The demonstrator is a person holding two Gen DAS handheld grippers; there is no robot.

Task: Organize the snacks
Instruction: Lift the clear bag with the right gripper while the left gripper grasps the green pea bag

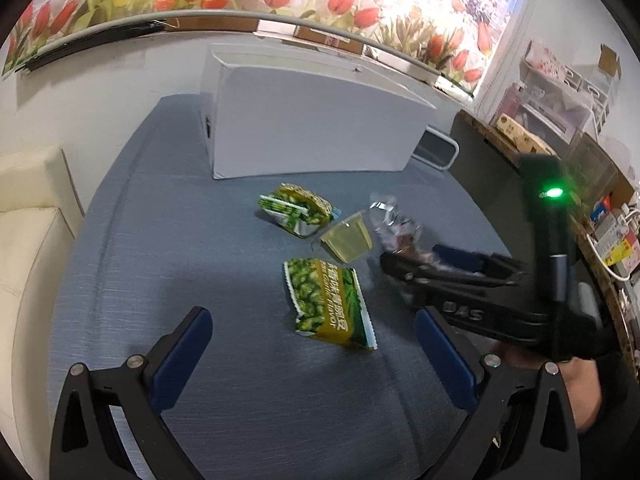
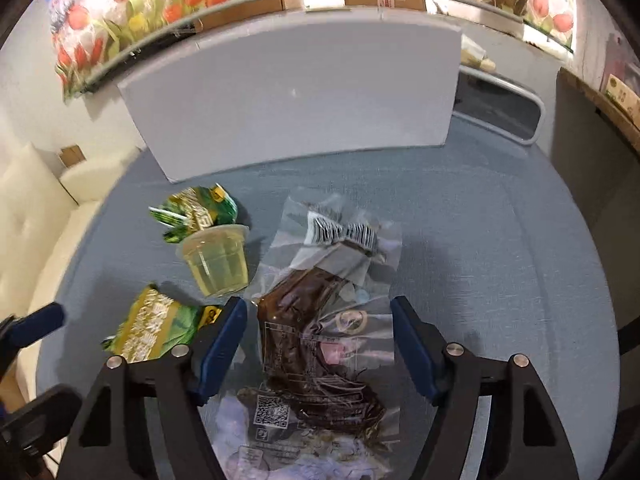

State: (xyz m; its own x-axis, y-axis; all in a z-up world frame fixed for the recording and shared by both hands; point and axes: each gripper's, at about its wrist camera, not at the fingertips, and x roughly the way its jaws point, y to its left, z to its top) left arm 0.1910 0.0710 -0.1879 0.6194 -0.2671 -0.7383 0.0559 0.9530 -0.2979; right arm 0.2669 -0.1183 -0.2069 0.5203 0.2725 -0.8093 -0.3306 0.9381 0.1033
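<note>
Your right gripper (image 2: 318,344) fingers stand spread around the clear meat packet (image 2: 320,344), not pinching it; your left gripper (image 1: 314,356) fingers gape, holding nothing. Two green pea packets (image 1: 330,304), one jelly cup (image 1: 348,242).

Two black claws of angular, strutted plastic. Left claw (image 1: 314,344): deep blue pads (image 1: 182,356) lining the inner faces of both fingers, round silver screw heads at the pivots. Right claw (image 2: 318,344): same blue pads (image 2: 222,350), same silver screws on the black arms. Pale lettering on the right claw's side, seen from the left wrist view, plus a glowing green light (image 1: 554,193) and a grey cylindrical fitting on its upright part. Dark sleeve (image 1: 616,392) at the wrist.
</note>
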